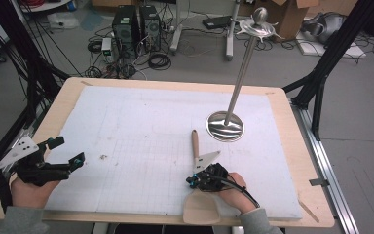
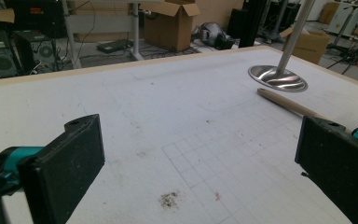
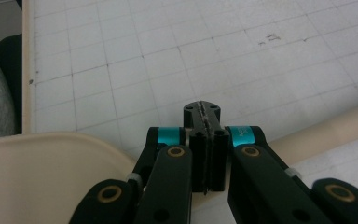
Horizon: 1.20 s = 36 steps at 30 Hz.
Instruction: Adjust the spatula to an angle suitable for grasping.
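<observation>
Wooden spatula (image 1: 195, 146) lies under my right gripper (image 3: 203, 108), jaws pressed together, gripping nothing; my left gripper (image 1: 67, 152) gapes wide, empty.

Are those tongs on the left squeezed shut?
No, the left tongs stand wide open, their two black pads far apart over the bare white mat.

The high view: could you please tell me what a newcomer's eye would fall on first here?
Probably the tall metal stand, its round shiny base on the far right of the white gridded mat. Next, the wooden spatula lying near the front edge, with the right gripper shut just above it. At the left edge, the left gripper hangs with jaws wide open.
</observation>
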Motion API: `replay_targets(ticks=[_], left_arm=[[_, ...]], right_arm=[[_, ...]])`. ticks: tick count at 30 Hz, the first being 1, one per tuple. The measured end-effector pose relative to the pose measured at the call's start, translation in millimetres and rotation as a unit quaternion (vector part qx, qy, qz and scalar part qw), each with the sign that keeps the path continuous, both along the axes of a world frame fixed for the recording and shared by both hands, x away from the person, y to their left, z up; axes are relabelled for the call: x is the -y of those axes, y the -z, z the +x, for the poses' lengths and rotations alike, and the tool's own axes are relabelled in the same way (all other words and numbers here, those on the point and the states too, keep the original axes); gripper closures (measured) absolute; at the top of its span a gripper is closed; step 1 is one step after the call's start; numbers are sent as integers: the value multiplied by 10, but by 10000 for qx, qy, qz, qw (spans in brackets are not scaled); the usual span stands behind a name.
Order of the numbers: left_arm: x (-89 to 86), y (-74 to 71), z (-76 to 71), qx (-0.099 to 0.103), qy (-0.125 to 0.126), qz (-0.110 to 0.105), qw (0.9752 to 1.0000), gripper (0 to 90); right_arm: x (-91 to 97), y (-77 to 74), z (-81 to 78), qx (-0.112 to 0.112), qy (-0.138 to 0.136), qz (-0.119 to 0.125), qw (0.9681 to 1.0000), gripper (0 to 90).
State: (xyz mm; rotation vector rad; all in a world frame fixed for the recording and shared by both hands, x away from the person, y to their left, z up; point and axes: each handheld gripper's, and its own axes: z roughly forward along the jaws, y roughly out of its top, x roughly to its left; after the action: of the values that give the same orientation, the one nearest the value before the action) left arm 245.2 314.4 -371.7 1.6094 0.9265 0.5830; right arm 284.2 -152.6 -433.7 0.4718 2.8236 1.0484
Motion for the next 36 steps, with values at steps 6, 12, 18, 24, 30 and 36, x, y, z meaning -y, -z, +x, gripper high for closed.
replay_targets(ticks=[6,12,18,24,30,36], left_arm=[[13,12,7,-15,15,19,10000,17],[24,24,14,-34,13,24,10000,17],[16,2,0,5,13,0,10000,17],[11,30,18,-42,5,28,10000,17],[12,12,14,-64,54,-90,9999,17],[76,-56,-24,103,142,-22,9998,17]], right_arm=[[-25,-26,-18,91,19,-214,9997,900],[-43,-59,-22,134,-14,-425,9990,900],[-48,-89,-7,220,-96,-755,9969,900],[-11,-99,15,239,-109,-868,9959,900],[28,-114,24,282,-83,-966,9949,900],[153,-106,51,292,41,-936,9952,900]])
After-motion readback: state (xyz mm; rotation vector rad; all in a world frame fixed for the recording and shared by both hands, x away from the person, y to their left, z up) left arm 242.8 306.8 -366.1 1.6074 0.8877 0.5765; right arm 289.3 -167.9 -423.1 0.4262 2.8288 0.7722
